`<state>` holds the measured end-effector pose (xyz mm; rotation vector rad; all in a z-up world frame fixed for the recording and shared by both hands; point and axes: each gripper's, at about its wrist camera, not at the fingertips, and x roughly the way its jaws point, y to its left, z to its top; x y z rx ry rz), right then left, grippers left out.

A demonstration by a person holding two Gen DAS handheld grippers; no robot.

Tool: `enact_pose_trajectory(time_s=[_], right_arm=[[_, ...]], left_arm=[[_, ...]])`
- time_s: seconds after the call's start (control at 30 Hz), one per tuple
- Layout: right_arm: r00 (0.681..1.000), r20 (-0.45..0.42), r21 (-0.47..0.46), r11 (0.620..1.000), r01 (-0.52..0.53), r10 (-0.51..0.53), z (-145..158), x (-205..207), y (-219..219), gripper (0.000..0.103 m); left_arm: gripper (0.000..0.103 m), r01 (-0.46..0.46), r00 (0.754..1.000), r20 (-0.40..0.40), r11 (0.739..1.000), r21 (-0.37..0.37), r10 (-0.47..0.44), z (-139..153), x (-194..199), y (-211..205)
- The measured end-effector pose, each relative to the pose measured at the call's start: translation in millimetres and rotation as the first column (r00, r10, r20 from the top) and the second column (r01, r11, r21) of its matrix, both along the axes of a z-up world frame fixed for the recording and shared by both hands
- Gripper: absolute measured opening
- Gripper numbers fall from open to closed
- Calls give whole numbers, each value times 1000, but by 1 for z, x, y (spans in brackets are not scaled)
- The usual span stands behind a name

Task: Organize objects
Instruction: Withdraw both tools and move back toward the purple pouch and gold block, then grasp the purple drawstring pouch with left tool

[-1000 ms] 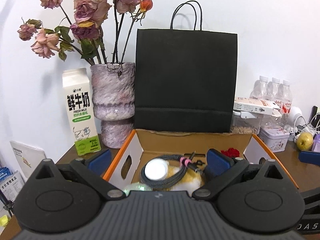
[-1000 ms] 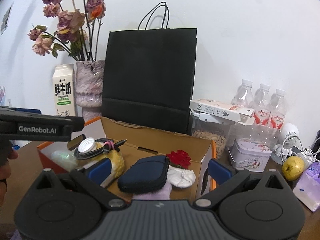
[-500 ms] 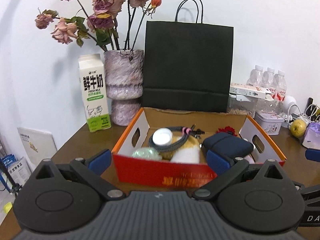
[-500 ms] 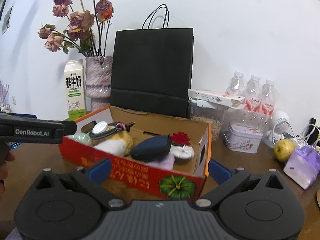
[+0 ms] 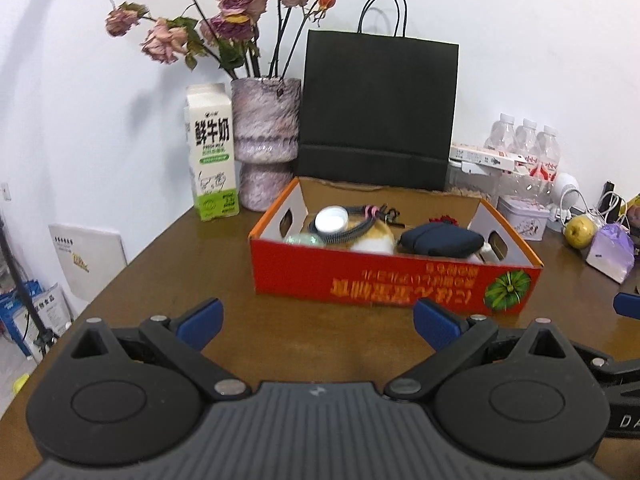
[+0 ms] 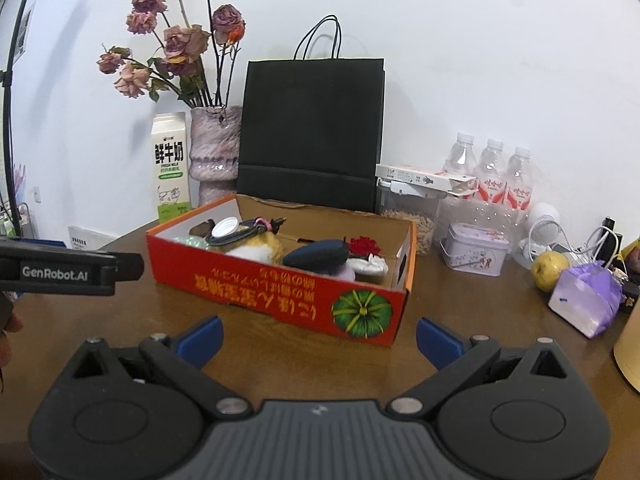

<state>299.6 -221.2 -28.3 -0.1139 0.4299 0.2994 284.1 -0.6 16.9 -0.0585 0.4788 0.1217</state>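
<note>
Left wrist view, left hand-held gripper [image 5: 318, 316] spread wide, empty, facing red box [image 5: 394, 284]

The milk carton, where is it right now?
The milk carton stands upright at the back left of the table, against the wall, right beside the pink vase of dried roses and left of the red box.

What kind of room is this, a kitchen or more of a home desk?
Probably a home desk or side table: dried roses in a vase, a milk carton, water bottles and charger cables against a plain wall.
</note>
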Motion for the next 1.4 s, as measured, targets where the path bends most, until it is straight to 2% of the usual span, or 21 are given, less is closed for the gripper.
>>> enact_pose_trajectory(time_s=[0.43,0.7,1.03,1.2,1.4], right_arm=[[999,-38,-16,1000,12,-13,-26,-50,-17,103],[997,-73,-35,999,34,-37,-48,-69,-29,103],[996,-73,9,998,60,-59,-52,-73,-41,103],[996,-80,2,999,44,-44,-54,-74,-39,103],[993,-100,12,998,59,-58,-55,-71,-41,103]], left_arm=[[103,-11,997,-76,1000,4,11,-29,-55,0],[103,32,993,-114,999,2,-31,-41,-75,-6],[103,55,980,-194,998,35,-48,-50,-68,-20],[103,94,971,-219,996,-14,-94,-56,-61,-21],[103,133,964,-233,991,0,-129,-58,-49,-28]])
